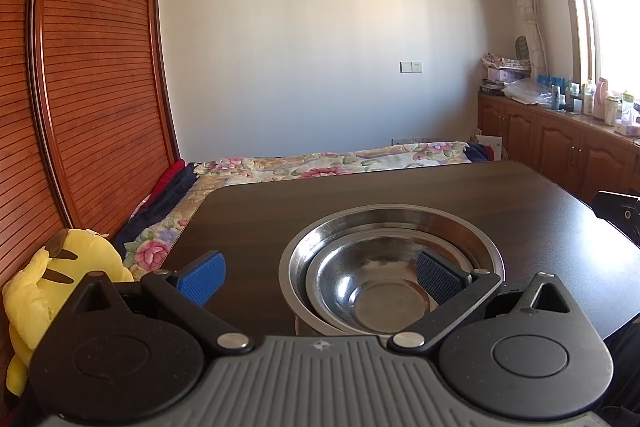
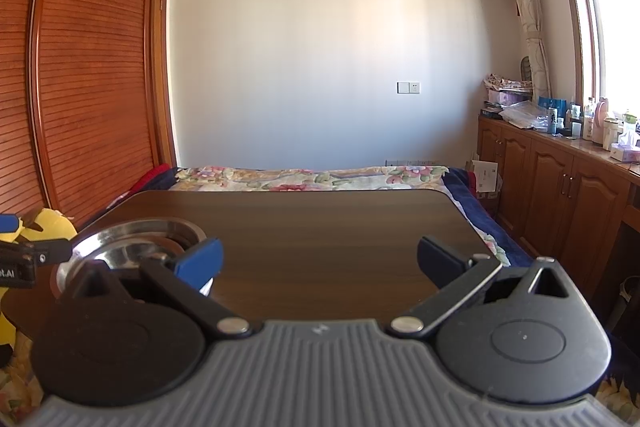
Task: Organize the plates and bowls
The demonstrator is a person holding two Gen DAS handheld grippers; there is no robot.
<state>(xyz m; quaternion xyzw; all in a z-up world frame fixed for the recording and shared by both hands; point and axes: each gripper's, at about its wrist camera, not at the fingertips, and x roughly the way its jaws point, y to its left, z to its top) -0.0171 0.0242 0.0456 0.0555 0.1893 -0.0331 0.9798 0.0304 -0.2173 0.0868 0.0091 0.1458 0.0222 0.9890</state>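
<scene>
Left gripper (image 1: 318, 277) jaws spread, empty; nested steel bowls (image 1: 390, 275) sit lower centre of the left wrist view on the tabletop (image 1: 540, 211), right pad overlapping the inner bowl, left pad outside the rim. Right gripper (image 2: 318, 261) jaws spread, empty, over bare tabletop; bowls lower left there. Left is nearer.

Both wrist views look forward, low over the dark table (image 1: 520, 219), toward the bed (image 2: 312, 177) and white wall. The left view sits close over the nested steel bowls (image 1: 390, 267); the right view stands beside it, catching those bowls at its left edge.
</scene>
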